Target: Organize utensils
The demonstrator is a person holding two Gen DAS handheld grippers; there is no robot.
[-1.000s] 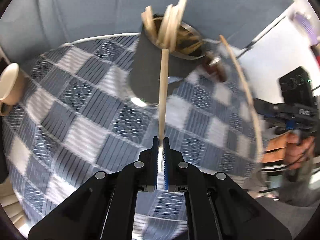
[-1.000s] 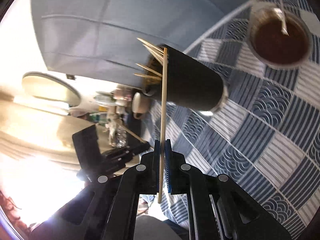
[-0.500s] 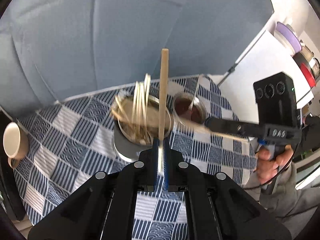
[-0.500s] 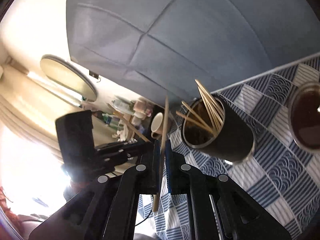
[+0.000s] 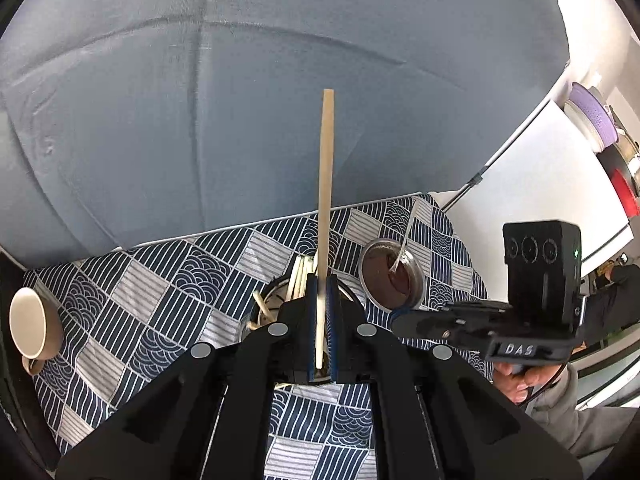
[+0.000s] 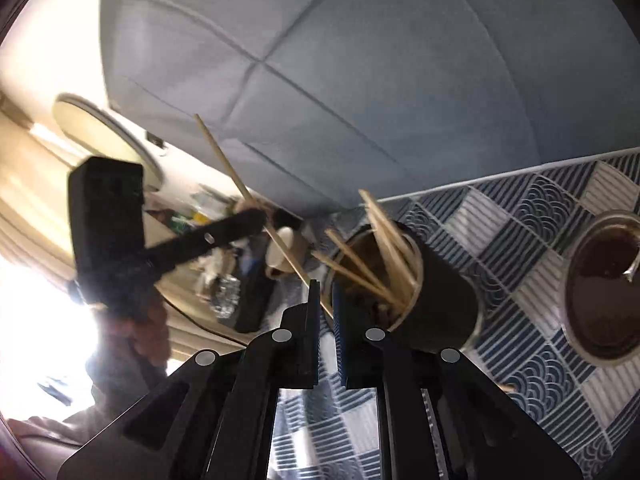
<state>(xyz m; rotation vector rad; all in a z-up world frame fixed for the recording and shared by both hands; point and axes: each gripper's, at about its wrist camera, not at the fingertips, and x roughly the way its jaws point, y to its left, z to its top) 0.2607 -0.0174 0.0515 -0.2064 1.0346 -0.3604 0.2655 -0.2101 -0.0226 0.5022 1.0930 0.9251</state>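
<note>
My left gripper (image 5: 322,280) is shut on a pale wooden chopstick (image 5: 325,184) that stands upright above the table. Under its fingers sits the dark cylindrical holder (image 5: 272,300) with several chopsticks (image 5: 298,276), mostly hidden. In the right wrist view the holder (image 6: 444,300) stands just past my right gripper (image 6: 326,286). Those jaws are shut to a thin slit and grip nothing I can make out. The left gripper (image 6: 260,214) reaches in from the left there. The lower end of its chopstick (image 6: 224,160) runs down to that slit. Whether it touches, I cannot tell.
A round container of brown liquid (image 5: 394,276) with a metal spoon (image 5: 406,236) stands right of the holder. A beige mug (image 5: 32,324) lies at the left edge of the blue-and-white checked tablecloth (image 5: 160,300). A blue fabric backdrop (image 5: 240,100) rises behind the table.
The left gripper rose and drew back with its chopstick, so the holder now lies under its fingers. The chopstick that stood in the right gripper's jaws is gone from them.
</note>
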